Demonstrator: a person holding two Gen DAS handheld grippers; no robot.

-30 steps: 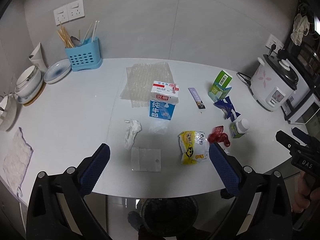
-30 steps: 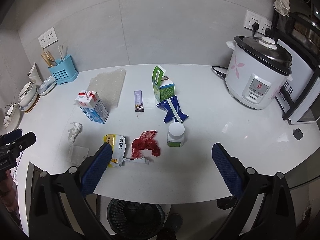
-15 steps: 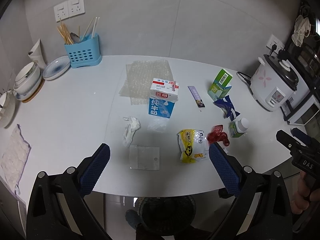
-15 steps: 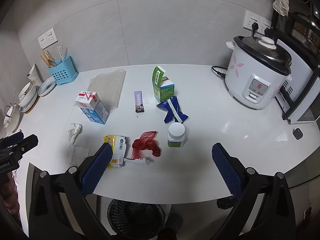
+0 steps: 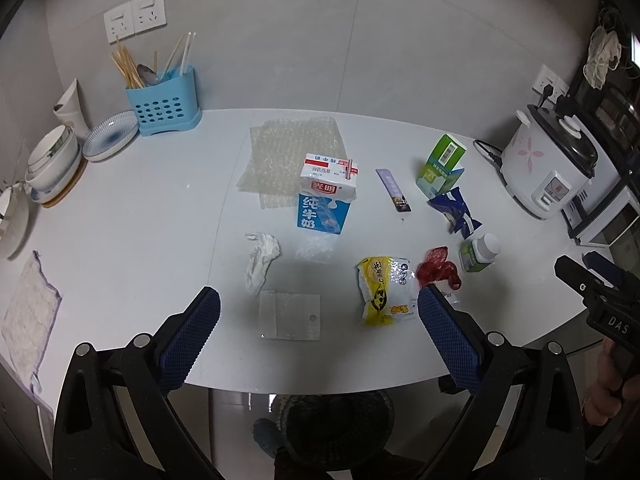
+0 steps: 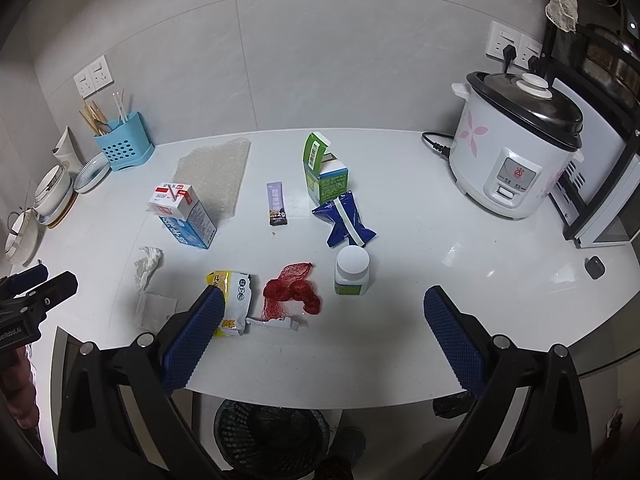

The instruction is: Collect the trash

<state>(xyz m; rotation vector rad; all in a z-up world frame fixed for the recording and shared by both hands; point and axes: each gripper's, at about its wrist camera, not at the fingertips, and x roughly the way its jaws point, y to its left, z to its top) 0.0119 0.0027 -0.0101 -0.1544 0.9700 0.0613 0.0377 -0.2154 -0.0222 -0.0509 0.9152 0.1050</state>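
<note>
While both grippers hang above the near edge of the white countertop (image 5: 132,208), their blue-padded jaws stand wide apart and hold nothing. The left gripper (image 5: 318,334) frames a flat clear plastic square (image 5: 289,314) lying near that edge, with a crumpled white tissue (image 5: 261,261) at its eleven o'clock. At the square's three o'clock lies a yellow-and-white snack wrapper (image 5: 383,289), just beside a bunched red mesh net (image 5: 436,269).

In the right wrist view, the right gripper (image 6: 320,322) hovers over the counter's front rim; its left pad overlaps the snack wrapper, though contact cannot be told. At twelve o'clock from the red net stand a small white-capped bottle with a green label (image 6: 351,272), a creased dark blue foil packet (image 6: 343,221) and an opened green-and-white cardboard box (image 6: 322,174). A slim purple sachet (image 6: 276,209) lies at the box's nine o'clock, then an upright blue-and-white milk carton (image 6: 183,215) touching a sheet of clear bubble wrap (image 6: 216,174).

Below the counter edge, between the right gripper's arms, a black mesh waste basket (image 6: 272,436) stands on the floor. Open counter stretches at three o'clock, between the bottle and a white flower-printed rice cooker (image 6: 516,160). At nine o'clock bare surface runs to a blue perforated utensil holder (image 5: 164,102), stacked white bowls (image 5: 52,168) and a white cloth with purple trim (image 5: 26,312) at the left edge.
</note>
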